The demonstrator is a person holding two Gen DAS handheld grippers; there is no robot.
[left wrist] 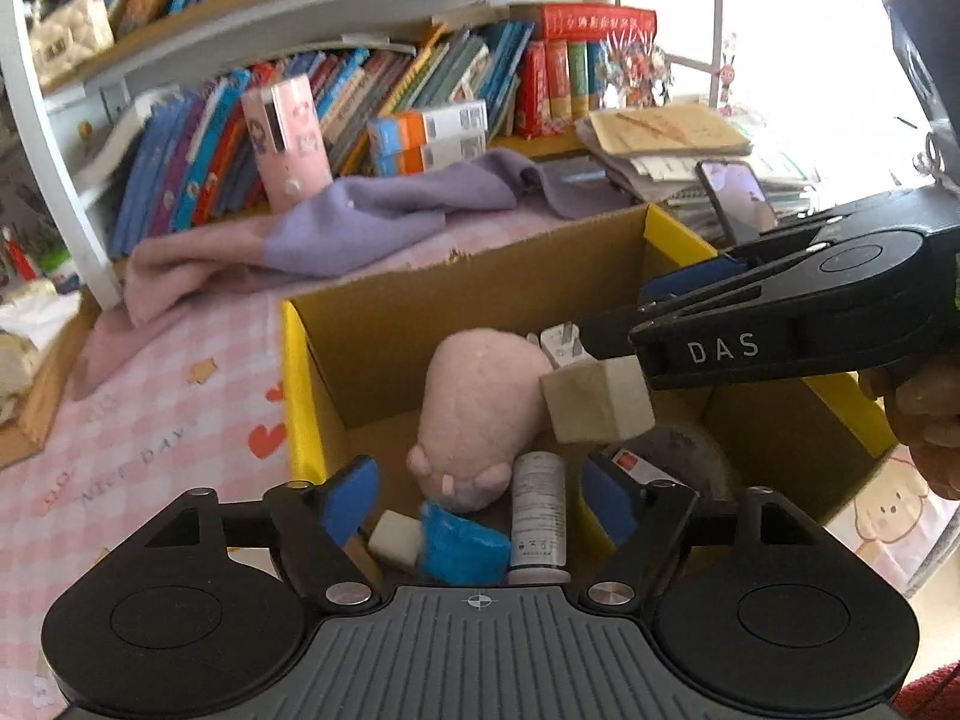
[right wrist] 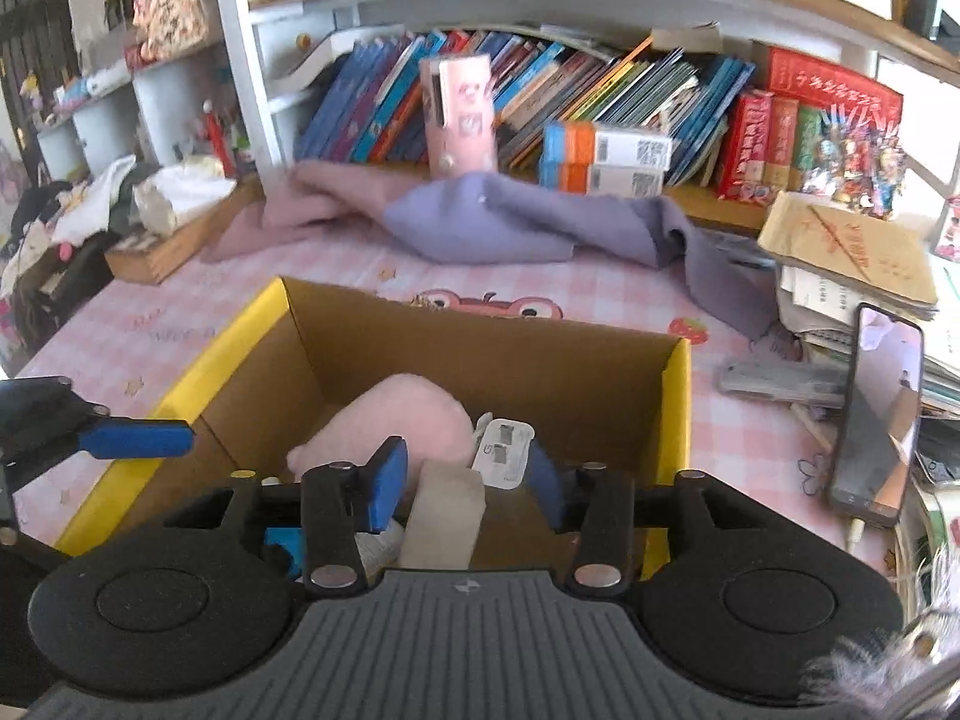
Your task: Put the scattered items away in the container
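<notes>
An open cardboard box with a yellow rim [left wrist: 297,396] [right wrist: 681,420] stands on the pink checked cover. Inside it lie a pink plush toy [left wrist: 474,414] [right wrist: 414,414], a white charger plug [left wrist: 558,345] [right wrist: 504,447], a white tube [left wrist: 540,516], a blue packet [left wrist: 459,546] and a small white block [left wrist: 393,540]. My left gripper [left wrist: 480,501] hangs open over the box's near end, its pads touching nothing. My right gripper [right wrist: 465,486] [left wrist: 648,312] reaches in from the right, open. A beige block [right wrist: 447,516] [left wrist: 597,402] sits between its pads, with a gap on one side.
A purple and pink cloth [left wrist: 360,222] [right wrist: 510,222] lies behind the box. Behind that stands a bookshelf with a pink case [right wrist: 459,114]. A phone [right wrist: 879,414] leans on a paper stack at the right. A wooden tray [right wrist: 174,246] sits at the left.
</notes>
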